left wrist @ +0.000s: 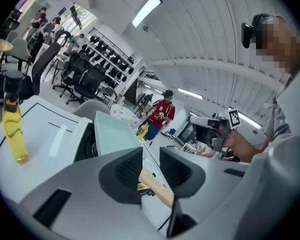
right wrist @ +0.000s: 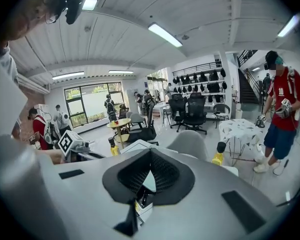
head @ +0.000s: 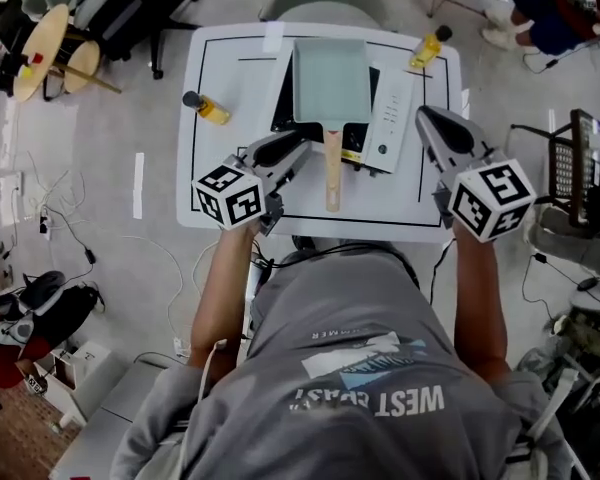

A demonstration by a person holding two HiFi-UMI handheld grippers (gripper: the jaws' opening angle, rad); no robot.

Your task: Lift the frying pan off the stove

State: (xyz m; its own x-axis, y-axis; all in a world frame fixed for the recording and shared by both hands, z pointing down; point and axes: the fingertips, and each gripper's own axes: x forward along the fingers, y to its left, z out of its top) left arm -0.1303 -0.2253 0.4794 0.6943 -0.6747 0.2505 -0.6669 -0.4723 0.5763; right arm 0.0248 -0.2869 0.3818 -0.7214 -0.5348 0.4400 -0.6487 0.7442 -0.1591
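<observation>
On the stove [head: 388, 120], frying pan [head: 330, 80] sits, handle [head: 332, 173] facing us; our left hand-held gripper [head: 292, 146], jaws narrowly apart, lines up on it to grab; right hand-held gripper [head: 432, 120], closed, waits right of stove.

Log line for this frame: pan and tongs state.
frying pan: on stove | left tongs: open, near handle, no grip | right tongs: shut, empty

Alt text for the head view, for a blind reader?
From above: a square green frying pan with a wooden handle sits on a stove on a white table. A person holds the left hand-held gripper just left of the handle and the right hand-held gripper by the table's right edge.
</observation>
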